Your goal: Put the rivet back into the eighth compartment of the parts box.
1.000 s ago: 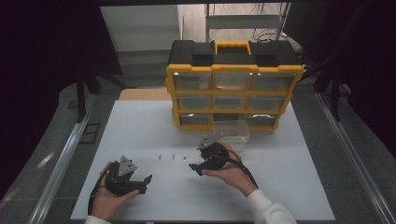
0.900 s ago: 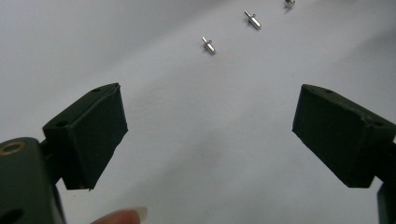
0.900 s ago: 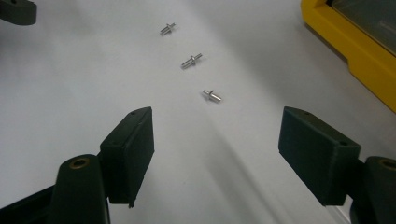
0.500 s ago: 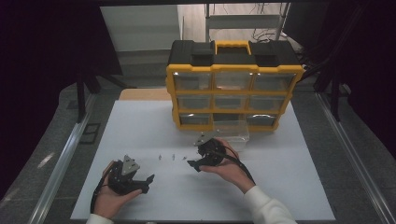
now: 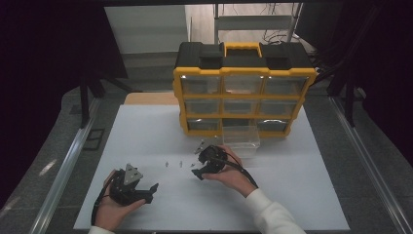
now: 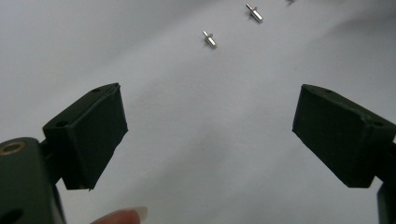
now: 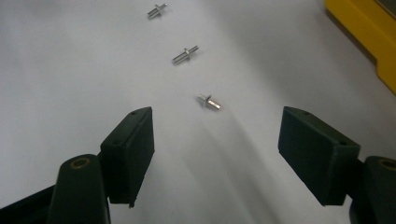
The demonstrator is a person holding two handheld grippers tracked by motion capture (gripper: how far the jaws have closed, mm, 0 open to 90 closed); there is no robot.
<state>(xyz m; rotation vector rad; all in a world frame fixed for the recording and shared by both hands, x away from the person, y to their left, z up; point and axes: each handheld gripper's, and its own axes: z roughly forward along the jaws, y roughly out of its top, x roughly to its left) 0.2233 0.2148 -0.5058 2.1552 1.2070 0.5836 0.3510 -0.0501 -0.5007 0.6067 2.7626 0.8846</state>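
The right gripper hangs low over the middle of the white worktop, its jaws spread wide with nothing between them. In the right gripper view the nearest pin lies on the bare surface just ahead of the gap between the jaws, untouched. Two more pins lie farther along in a loose row, each apart from the next. In the high view the row of pins sits near the middle of the worktop, between the two grippers and closer to the right one.

The left gripper rests near the front edge of the worktop, toward its left corner, held in the person's left hand. Its jaws also stand wide apart and empty; the left gripper view shows two pins well ahead of them.

A yellow and black drawer cabinet stands at the back edge. One clear drawer of its bottom row is pulled out onto the worktop, just beside the right hand.
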